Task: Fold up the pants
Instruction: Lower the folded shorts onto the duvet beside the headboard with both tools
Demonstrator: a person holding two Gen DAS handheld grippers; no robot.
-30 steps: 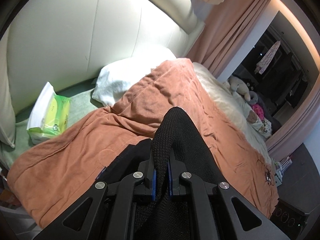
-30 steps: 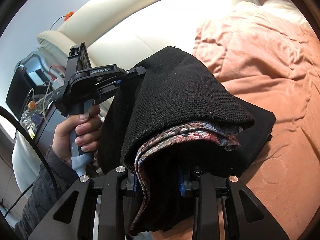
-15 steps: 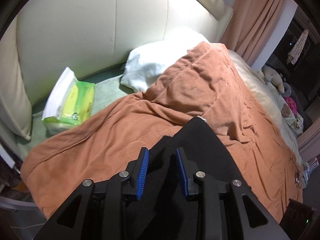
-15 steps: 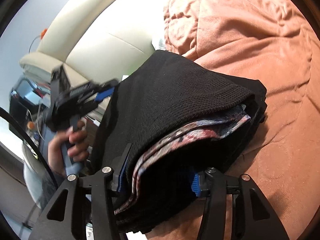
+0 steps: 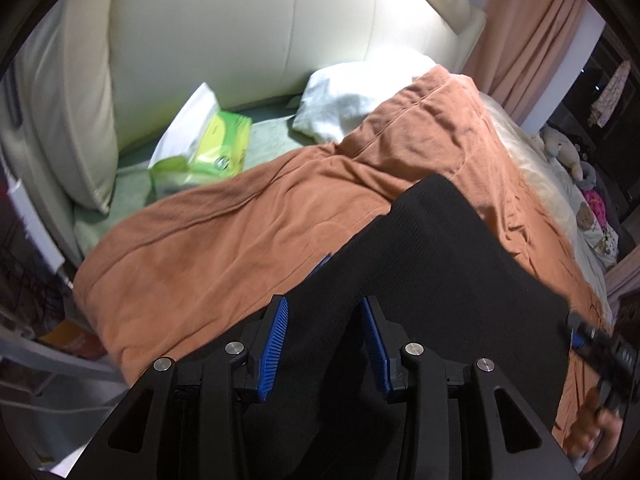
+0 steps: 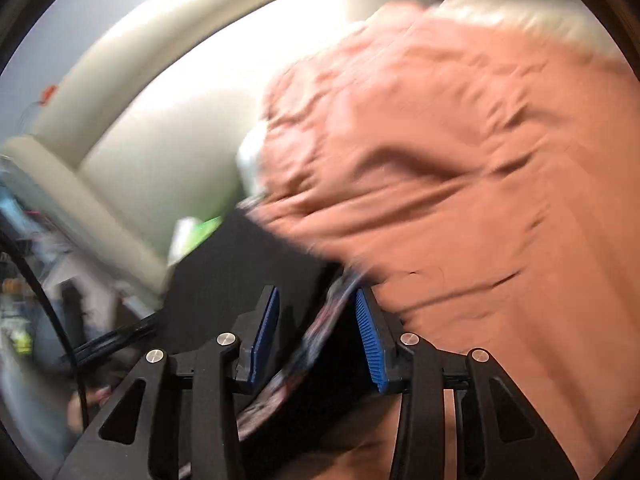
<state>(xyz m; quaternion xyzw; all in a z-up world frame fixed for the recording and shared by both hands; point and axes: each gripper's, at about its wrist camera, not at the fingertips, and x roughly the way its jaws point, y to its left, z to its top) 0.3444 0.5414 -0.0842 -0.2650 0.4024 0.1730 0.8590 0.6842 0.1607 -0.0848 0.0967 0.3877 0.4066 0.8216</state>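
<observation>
Lying on orange blanket (image 5: 240, 248) — black pants (image 5: 432, 280), both grippers parted.

We see a bed (image 5: 100, 232) with a big orange blanket (image 5: 248, 248) spread over it. The black pants (image 5: 440, 272) lie on the blanket. Near the headboard, a white pillow (image 5: 352, 100) and a green pack of tissues (image 5: 208, 144) rest on the pale green sheet (image 5: 264, 140).

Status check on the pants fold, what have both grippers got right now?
Left hand-held gripper open, jaws just opened off black pants on orange blanket. Right hand-held gripper open, pants loose between. Nothing blocking.
</observation>
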